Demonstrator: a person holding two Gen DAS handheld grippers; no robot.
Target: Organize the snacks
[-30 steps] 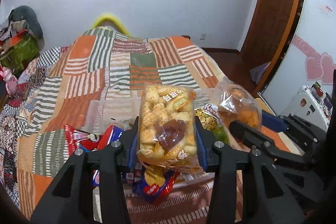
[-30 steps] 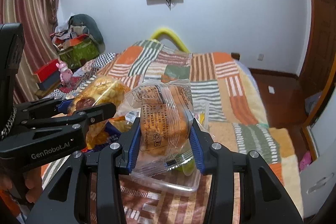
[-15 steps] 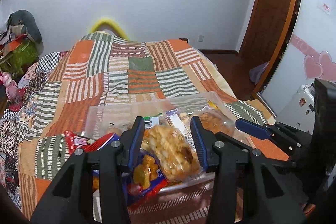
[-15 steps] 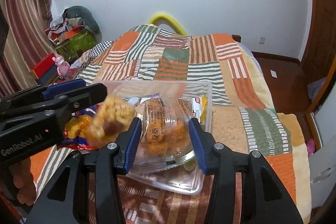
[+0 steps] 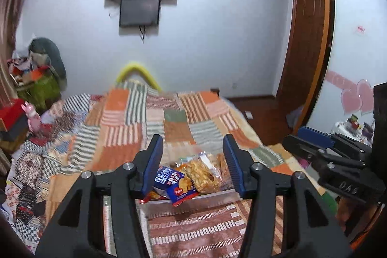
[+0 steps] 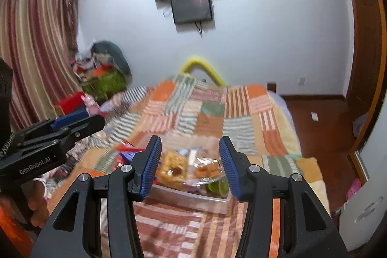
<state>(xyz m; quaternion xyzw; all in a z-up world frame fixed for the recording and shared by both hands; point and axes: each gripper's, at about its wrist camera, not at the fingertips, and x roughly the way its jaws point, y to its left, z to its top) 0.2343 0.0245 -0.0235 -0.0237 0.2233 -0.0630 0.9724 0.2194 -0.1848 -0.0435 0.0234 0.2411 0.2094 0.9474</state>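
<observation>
Both the left claw (image 5: 192, 166) and right claw (image 6: 189, 165) have just been opened and nothing is held. The snack packets (image 5: 193, 175) are heaped in the clear tray (image 6: 193, 197) on the bed (image 6: 241, 127); overhanging ones could be spilled.

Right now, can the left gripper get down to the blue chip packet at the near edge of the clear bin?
Probably yes. The left gripper hangs open and empty above the blue chip packet, which lies uncovered at the clear bin's near rim. The right gripper is off to the side.
</observation>
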